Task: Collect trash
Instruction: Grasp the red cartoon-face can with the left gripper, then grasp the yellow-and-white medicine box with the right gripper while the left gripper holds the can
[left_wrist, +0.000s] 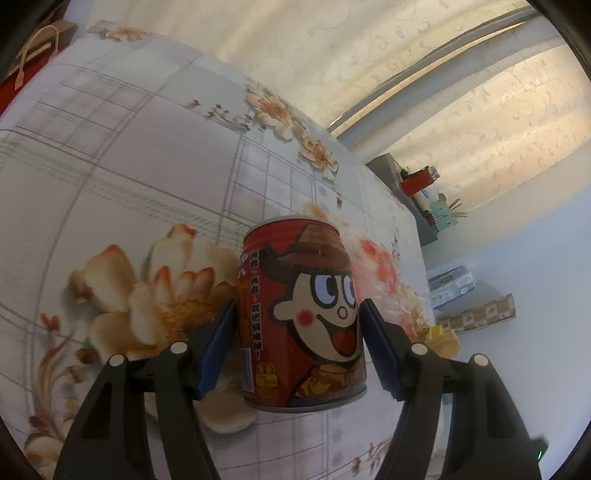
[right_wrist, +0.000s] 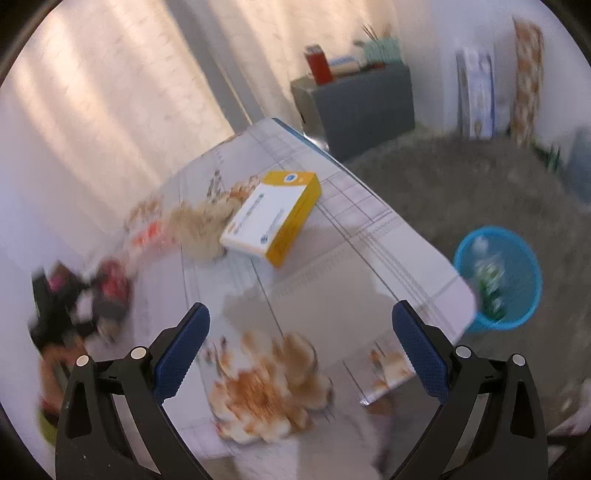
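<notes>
In the left wrist view, the red can (left_wrist: 301, 314) stands upright on the flowered tablecloth (left_wrist: 129, 155), and the left gripper (left_wrist: 297, 325) has both blue pads pressed on its sides. I think it is best to lift straight up, so the can does not tip.

In the right wrist view, the right gripper (right_wrist: 301, 332) is wide open and empty above the table. The yellow box (right_wrist: 273, 216) lies ahead, and the blue bin (right_wrist: 513, 317) is on the floor just beside the table edge.

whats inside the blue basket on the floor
The blue basket beside the table already holds trash: a green and white item, probably a bottle or wrapper, too blurred to name. Anything beneath it or at the bottom is hidden.
</notes>
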